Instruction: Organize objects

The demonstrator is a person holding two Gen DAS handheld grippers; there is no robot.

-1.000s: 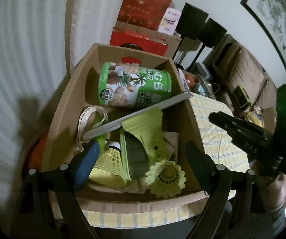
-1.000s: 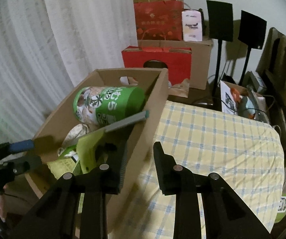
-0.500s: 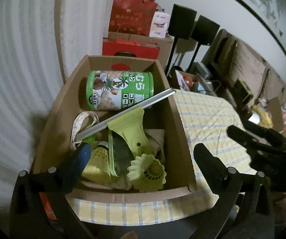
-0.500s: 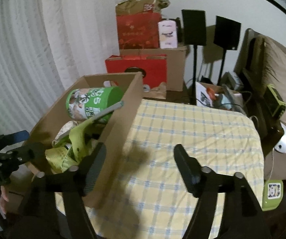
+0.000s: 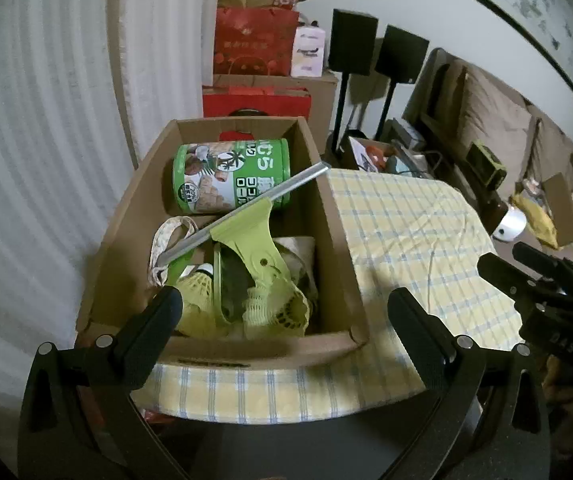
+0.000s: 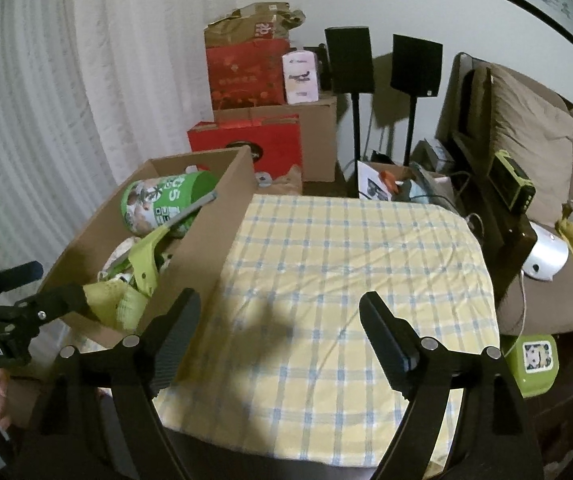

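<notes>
A cardboard box (image 5: 338, 248) stands on the left part of the table. In it lie a green snack can (image 5: 232, 176), a lime-green squeegee (image 5: 252, 234) with a metal blade, yellow shuttlecocks (image 5: 196, 284) and a cloth bag strap (image 5: 166, 234). The box also shows in the right wrist view (image 6: 206, 240). My left gripper (image 5: 286, 320) is open and empty, held back from the box's near wall. My right gripper (image 6: 282, 328) is open and empty above the checked tablecloth (image 6: 346, 260).
Red and brown boxes (image 6: 262, 120) and two black speakers on stands (image 6: 382, 60) stand behind the table. A brown sofa (image 6: 546, 168) with clutter is to the right. A white curtain (image 5: 46, 140) hangs at the left.
Both grippers have pulled back and up from the box. The right gripper has swung right, over the tablecloth, and its jaws stand wider.
</notes>
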